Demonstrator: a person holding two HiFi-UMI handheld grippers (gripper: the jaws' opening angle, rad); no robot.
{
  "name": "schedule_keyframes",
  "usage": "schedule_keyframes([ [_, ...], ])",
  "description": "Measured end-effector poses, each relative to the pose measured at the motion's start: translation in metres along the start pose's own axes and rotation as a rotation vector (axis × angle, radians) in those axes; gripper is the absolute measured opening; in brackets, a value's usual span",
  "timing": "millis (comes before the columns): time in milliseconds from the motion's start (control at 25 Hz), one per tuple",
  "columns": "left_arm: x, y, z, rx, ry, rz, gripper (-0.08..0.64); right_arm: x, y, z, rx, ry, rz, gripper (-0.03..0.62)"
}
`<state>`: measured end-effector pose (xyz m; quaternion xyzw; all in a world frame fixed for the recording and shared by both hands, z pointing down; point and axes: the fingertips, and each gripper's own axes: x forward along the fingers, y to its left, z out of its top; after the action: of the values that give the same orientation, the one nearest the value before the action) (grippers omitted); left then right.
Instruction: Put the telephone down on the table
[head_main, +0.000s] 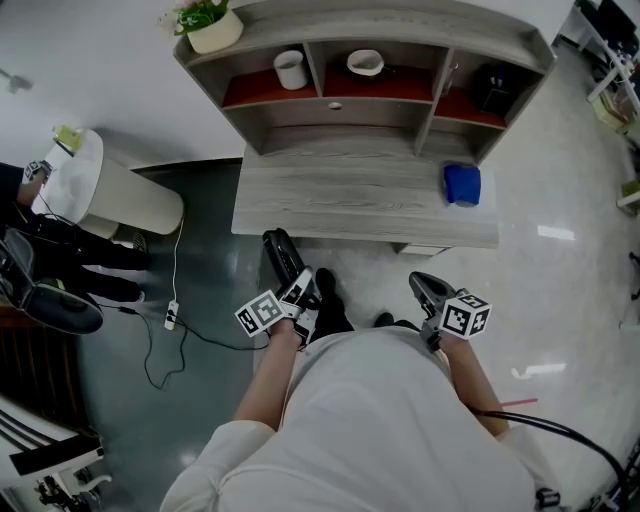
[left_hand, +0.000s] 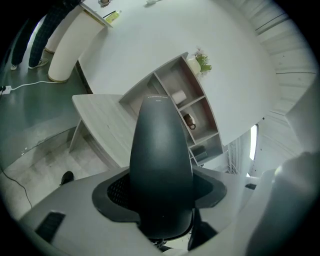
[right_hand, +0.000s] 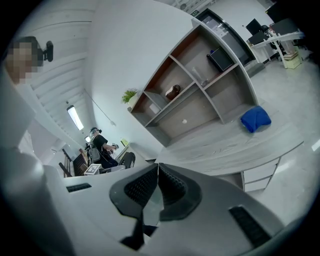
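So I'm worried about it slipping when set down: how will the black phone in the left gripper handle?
The phone looks like hard, smooth plastic, so likely stiff and somewhat slippery between the wide-set jaws. Its rounded, tapering shape suggests it could rock or slide on the flat table, so set it down gently.

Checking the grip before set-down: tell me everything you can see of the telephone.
The telephone is a matt black handset, plastic by the look, long and rounded, tapering to a blunt tip. The left gripper clamps its lower end between its jaws. Its tip points toward the grey table, on which it is not yet set.
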<state>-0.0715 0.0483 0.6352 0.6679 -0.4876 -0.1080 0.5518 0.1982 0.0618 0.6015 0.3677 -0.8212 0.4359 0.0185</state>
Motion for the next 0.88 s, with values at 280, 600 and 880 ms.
schedule_keyframes([
  [280, 0.037, 0.014, 0.057, 0.048, 0.06, -0.006, 0.299, 0.055, 0.009, 0.04, -0.012, -0.014, -0.032, 0.018],
  [600, 0.074, 0.037, 0.126, 0.099, 0.139, -0.005, 0.299, 0.119, 0.019, 0.07, 0.004, -0.034, -0.08, 0.018],
  [880, 0.111, 0.066, 0.166, 0.149, 0.236, -0.002, 0.299, 0.16, 0.024, 0.078, 0.023, -0.048, -0.149, 0.018],
])
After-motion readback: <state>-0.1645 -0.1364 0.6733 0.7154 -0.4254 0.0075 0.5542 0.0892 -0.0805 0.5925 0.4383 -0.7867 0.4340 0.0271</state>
